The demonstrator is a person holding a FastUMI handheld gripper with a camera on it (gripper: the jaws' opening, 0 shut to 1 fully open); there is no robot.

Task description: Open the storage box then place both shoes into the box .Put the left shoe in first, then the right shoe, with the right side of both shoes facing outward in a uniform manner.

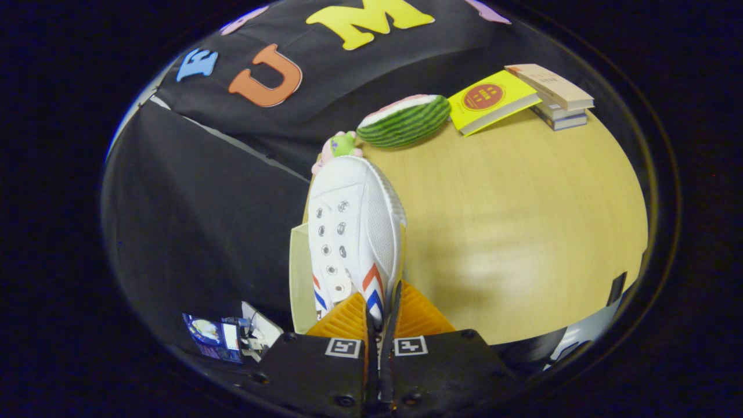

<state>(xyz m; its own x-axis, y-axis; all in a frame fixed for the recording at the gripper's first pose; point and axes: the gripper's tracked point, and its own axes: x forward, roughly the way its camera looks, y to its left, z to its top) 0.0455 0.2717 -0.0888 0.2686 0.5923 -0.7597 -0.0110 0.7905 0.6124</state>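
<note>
A white canvas shoe (354, 232) with red and blue chevrons on its side is held lifted, toe pointing away from me. My gripper (380, 313) is shut on the shoe's heel collar, both fingers pinching the thin rim. The shoe is tilted in the air at the left edge of the wooden table (511, 232). A pale cream panel (302, 278), perhaps the storage box's wall or lid, shows just left of and below the shoe; whether it is open I cannot tell.
A watermelon-slice toy (406, 119) and a small green and pink plush (339, 148) lie beyond the shoe's toe. A yellow book (490, 98) leans on stacked books (557, 96) at the table's far side. Some small gear (226, 334) sits low on the left.
</note>
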